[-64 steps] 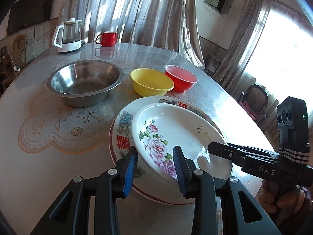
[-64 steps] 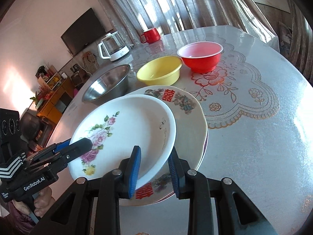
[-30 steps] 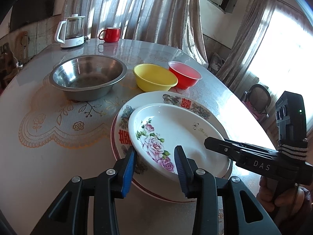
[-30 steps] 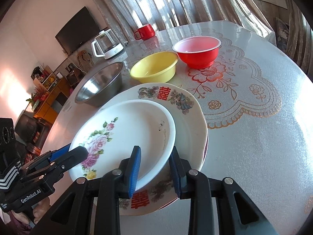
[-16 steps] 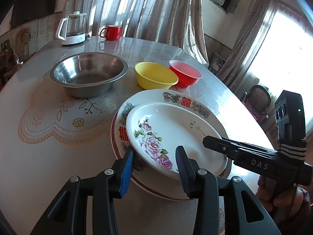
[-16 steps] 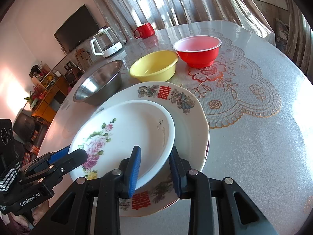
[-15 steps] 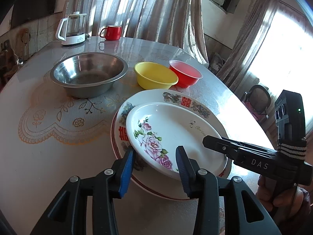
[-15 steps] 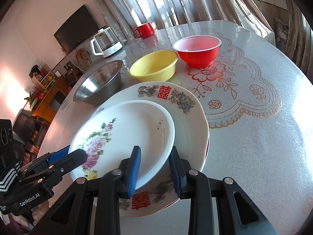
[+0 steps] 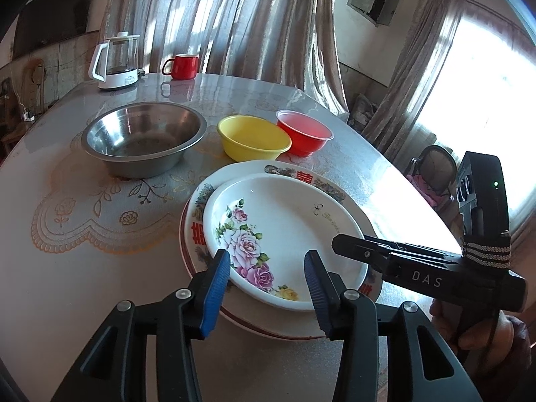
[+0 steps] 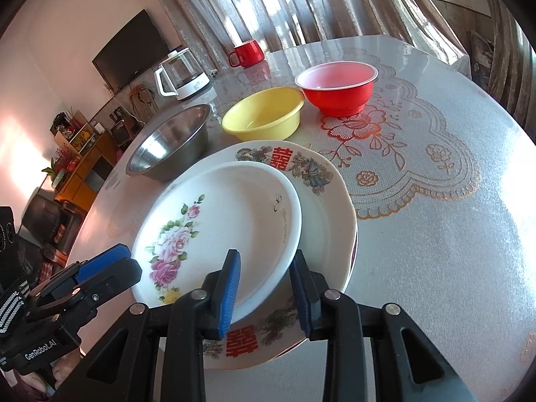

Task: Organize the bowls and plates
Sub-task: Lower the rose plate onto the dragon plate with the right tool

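A: Where's the rose plate [image 9: 288, 231]?
B: Glossy, round, lying on the larger plate [image 10: 321, 207] on the lace-patterned tabletop [image 10: 435, 234].
A: Jaws?
B: Left gripper [image 9: 268, 279] and right gripper [image 10: 266, 283] both spread, straddling its rim. 3 bowls beyond; steel bowl [image 9: 144, 137] leftmost.

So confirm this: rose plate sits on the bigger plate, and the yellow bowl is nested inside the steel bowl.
Not quite. The yellow bowl stands on the table beside the steel bowl, not inside it; the left wrist view shows this. The rose plate does sit on the bigger plate.
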`<state>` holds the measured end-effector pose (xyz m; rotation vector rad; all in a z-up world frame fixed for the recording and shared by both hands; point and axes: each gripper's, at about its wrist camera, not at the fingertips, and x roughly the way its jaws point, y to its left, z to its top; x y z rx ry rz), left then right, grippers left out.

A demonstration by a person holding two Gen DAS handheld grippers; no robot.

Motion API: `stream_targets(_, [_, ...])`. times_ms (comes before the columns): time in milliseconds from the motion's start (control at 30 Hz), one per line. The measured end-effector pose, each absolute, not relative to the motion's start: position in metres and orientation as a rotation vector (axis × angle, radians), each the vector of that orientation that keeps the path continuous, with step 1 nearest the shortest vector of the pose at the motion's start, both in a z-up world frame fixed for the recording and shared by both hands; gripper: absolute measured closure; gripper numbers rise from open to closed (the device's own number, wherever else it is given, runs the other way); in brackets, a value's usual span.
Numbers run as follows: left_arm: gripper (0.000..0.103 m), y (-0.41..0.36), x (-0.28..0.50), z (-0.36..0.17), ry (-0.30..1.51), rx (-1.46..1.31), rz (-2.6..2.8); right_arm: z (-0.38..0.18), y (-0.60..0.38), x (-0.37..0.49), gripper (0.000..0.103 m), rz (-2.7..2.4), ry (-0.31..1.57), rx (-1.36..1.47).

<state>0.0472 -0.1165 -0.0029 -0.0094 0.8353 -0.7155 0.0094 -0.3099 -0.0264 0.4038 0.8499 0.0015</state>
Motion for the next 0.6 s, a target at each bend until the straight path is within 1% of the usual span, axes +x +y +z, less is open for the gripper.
stream_targets(600, [0.056, -0.097, 0.054, -0.012, 0.867, -0.073, -0.663, -0.02, -0.321, 0.003, 0.071, -0.01, 0.83, 0.435])
